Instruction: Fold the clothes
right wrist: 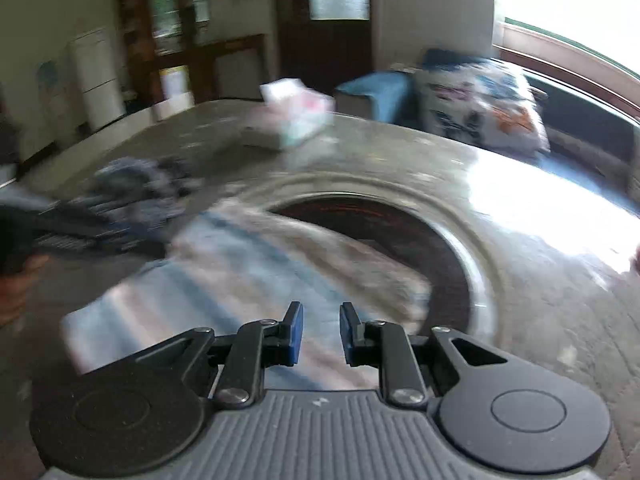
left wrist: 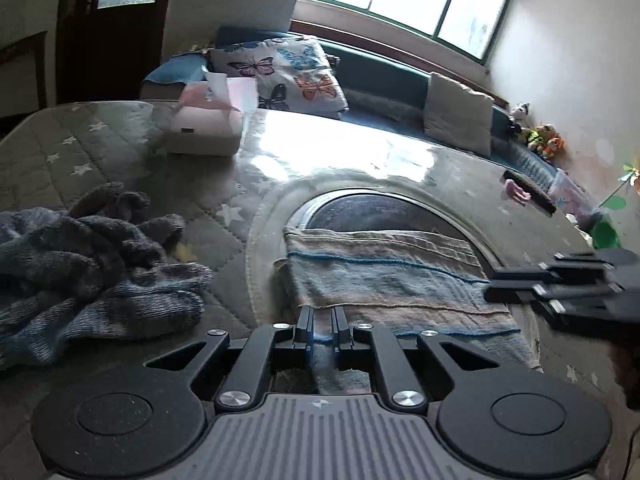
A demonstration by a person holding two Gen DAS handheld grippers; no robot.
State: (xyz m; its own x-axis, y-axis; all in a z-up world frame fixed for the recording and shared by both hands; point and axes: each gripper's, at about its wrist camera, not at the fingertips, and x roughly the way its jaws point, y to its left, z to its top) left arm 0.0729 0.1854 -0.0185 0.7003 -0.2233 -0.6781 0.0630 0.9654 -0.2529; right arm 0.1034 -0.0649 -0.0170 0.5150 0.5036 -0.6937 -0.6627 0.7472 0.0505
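Left claw (left wrist: pixel 322 330) pinching striped towel (left wrist: pixel 384 280) edge; right claw (right wrist: pixel 320 336) parted, empty; no legible writing.

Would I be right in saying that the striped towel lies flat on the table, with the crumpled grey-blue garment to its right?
Not quite: the left wrist view shows the crumpled grey-blue garment to the left of the striped towel, not the right. The towel does lie flat on the table.
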